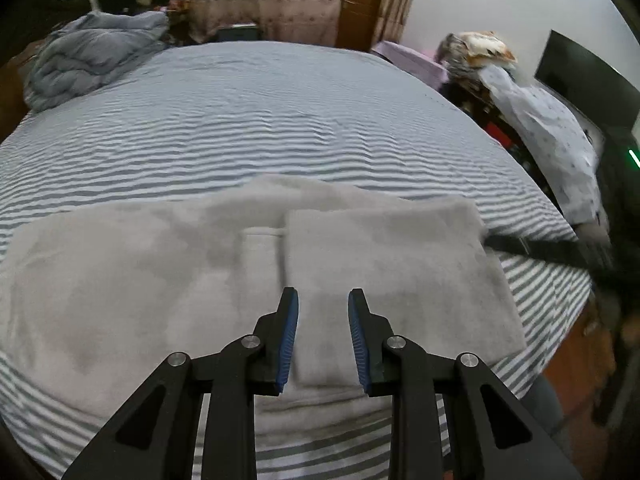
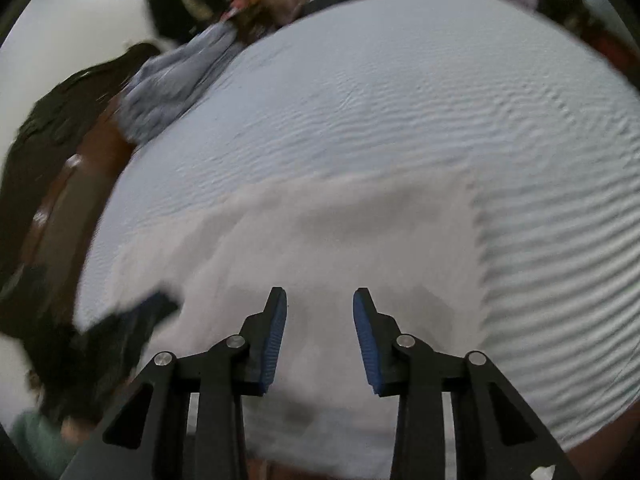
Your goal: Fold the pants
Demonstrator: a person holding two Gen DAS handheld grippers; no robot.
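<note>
Pants [image 1: 200, 280] lie flat on the bed [image 1: 280, 120] – soft and gray, spread wide across the near part of the striped sheet. On their right side one part is folded over on top, making a neat square flap [image 1: 392, 280] with a straight edge down the middle. A little pale strip of cloth shows just beside that edge.

In the left wrist view, the left gripper [image 1: 323, 340] hangs over the pants, above the near edge of the folded flap. Its two fingers with blue pads [image 1: 289, 344] are spread apart, and nothing is between them. The gray cloth shows through the gap.

In the right wrist view, the right gripper [image 2: 320, 340] is also over the pants [image 2: 320, 248], which look pale and blurry here. Its fingers are spread apart too – they pinch nothing. I cannot tell if the tips touch the cloth.

Far to the right in the left wrist view, a dark blurry arm of the other tool [image 1: 552, 252] reaches in to the right edge of the flap. A person in a light dotted shirt [image 1: 552, 140] is beside the bed there.

A blue crumpled blanket [image 1: 92, 60] sits in the far left corner of the bed, well apart from the pants. Behind the bed are curtains [image 1: 280, 0] and a brown wooden post [image 1: 364, 0].
</note>
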